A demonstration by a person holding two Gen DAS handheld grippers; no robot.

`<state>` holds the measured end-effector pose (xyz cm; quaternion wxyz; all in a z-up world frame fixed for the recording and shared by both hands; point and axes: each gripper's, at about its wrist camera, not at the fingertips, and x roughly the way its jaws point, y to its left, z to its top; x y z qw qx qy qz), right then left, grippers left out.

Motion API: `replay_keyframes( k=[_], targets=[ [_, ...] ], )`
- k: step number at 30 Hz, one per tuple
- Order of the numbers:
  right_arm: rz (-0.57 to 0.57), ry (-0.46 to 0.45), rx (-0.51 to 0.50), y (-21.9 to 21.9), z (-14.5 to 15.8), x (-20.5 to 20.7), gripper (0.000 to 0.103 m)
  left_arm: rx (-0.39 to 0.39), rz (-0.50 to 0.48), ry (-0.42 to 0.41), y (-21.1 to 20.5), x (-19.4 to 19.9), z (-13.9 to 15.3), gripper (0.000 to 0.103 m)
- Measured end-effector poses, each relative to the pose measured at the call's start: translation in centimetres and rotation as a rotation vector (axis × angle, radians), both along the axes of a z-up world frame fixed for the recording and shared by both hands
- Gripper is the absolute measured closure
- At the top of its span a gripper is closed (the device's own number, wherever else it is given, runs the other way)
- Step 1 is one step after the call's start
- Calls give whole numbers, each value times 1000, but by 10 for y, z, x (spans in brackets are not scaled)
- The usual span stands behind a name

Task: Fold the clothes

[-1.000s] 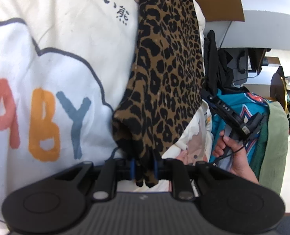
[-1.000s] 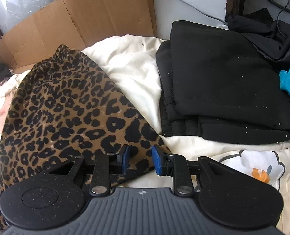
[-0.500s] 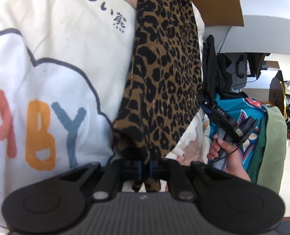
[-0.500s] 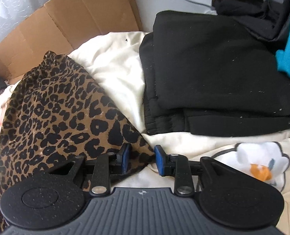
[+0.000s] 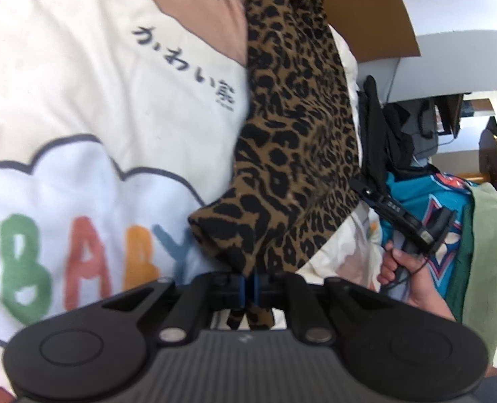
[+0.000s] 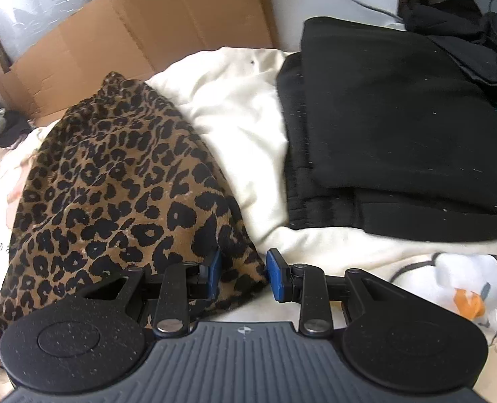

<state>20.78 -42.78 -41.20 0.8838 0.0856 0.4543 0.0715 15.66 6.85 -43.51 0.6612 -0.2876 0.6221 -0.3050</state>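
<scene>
Now pinched in the left gripper by one corner, leopard cloth stretching lengthwise away, other corner between the parted right gripper pads (not yet clamped).

Both grippers are matte black plastic — the left gripper and the right gripper each carry blue pads, two round discs, a ribbed grey centre plate and silver pivot screws. A bare hand — no sleeve visible — shows a thin black cord.
</scene>
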Motion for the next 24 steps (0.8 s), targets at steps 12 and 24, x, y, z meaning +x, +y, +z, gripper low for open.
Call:
replay_keyframes(
  k=[12, 24],
  targets=[
    [70, 51, 104, -8, -16, 18, 71, 16, -9, -8, 2, 3, -3, 98],
    [33, 90, 210, -19, -9, 17, 98, 41, -38, -6, -4, 4, 11, 98]
  ],
)
